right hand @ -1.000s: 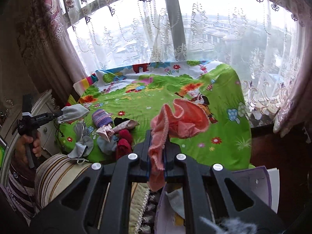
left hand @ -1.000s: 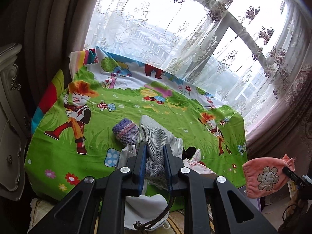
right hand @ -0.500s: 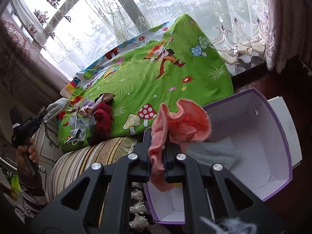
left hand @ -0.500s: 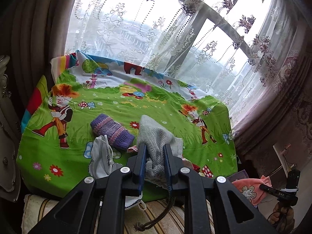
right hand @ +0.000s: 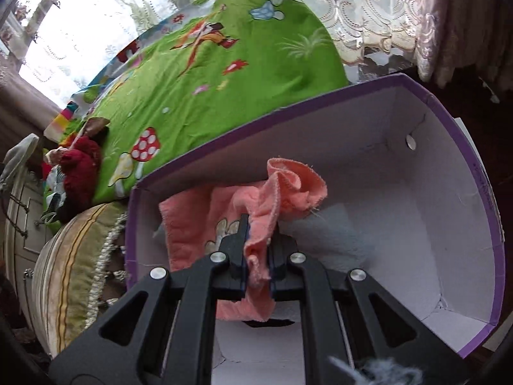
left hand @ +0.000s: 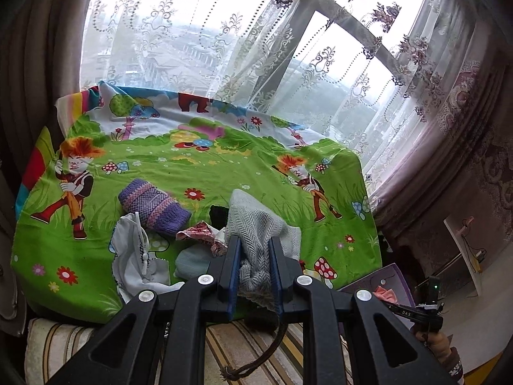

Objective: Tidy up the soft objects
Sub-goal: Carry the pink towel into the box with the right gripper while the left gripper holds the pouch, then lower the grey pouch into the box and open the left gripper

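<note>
The right claw (right hand: 258,250) is pinching a pink cloth (right hand: 253,205), its jaws pressed tight on a bunched fold, and it is hanging inside the purple box (right hand: 461,147). The cloth is spilling ahead of the claw and off to its left, draping against the box's white inner wall, with one ruffled edge standing up just beyond the fingertips. A grey piece (right hand: 323,234) is lying on the box floor, just right of the claw. Beyond the box's far rim, the green cartoon sheet (right hand: 224,73) is spreading away, and a dark red knit (right hand: 81,166) is sitting far to the claw's left.

Over on the other side, the left claw (left hand: 255,256) is gripping a grey herringbone cloth (left hand: 259,224), the fabric bulging up between the blue pads and rising ahead of them. Just left of this claw, a white pouch (left hand: 134,250) is lying on the sheet, and a purple knit piece (left hand: 154,203) is resting ahead and to the left. A red patterned scrap (left hand: 200,232) is lying close beside the left finger. The box (left hand: 381,280) is showing low to this claw's right.
</note>
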`<state>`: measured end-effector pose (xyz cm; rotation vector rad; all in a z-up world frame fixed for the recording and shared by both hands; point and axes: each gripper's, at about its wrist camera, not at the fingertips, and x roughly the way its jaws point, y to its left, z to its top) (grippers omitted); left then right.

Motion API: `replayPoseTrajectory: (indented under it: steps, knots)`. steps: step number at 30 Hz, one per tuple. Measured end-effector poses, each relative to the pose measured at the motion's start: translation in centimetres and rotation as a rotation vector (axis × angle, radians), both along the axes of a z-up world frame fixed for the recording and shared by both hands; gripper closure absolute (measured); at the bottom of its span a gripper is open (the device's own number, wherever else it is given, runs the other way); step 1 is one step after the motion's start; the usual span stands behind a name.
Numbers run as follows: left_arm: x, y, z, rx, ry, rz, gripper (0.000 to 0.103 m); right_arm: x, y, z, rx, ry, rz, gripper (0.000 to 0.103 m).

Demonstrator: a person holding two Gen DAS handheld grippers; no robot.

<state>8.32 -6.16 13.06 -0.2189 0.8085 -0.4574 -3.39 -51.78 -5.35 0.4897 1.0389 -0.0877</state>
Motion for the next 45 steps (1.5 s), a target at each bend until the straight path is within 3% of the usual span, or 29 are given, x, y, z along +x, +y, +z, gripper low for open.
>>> replayPoseTrajectory:
  steps: [5,16,19,21,22,31,37,41,43,45]
  knots:
    - [0.1,-2.0,-0.5,0.001,0.013,-0.046,0.085,0.1,-1.6,-0.9,-0.002,-0.012,-0.062,0.091]
    - [-2.9,-9.9,-1.9,-0.044,0.071,-0.291,0.085,4.0,-1.8,-3.6,-0.02,0.057,0.003,0.086]
    - [-3.9,-12.5,-2.9,-0.046,0.107,-0.361,0.085,4.1,-1.6,-3.8,-0.012,0.063,0.023,0.066]
    - [-4.6,-14.5,-3.8,-0.043,0.138,-0.412,0.085,3.8,-1.6,-3.7,-0.015,0.065,0.026,0.029]
    - [-5.0,-15.6,-4.4,-0.042,0.157,-0.438,0.085,3.5,-1.6,-3.5,-0.025,0.062,0.021,0.026]
    - [-9.1,-23.8,-8.9,0.028,0.3,-0.638,0.085,-0.6,-3.5,-0.5,-0.066,0.033,-0.026,0.021]
    - [-11.5,-27.5,-11.5,0.1,0.377,-0.704,0.085,-3.3,-4.9,1.5,-0.082,-0.011,-0.085,0.02]
    - [-12.5,-29.3,-12.1,0.15,0.38,-0.742,0.084,-4.3,-5.5,2.3,-0.074,-0.034,-0.107,0.02]
    - [-12.7,-30.3,-12.7,0.191,0.387,-0.751,0.077,-4.6,-5.6,2.7,-0.077,-0.045,-0.108,0.02]
    - [-12.9,-31.1,-14.0,0.264,0.427,-0.747,0.049,-5.0,-5.7,3.0,-0.078,-0.054,-0.107,0.02]
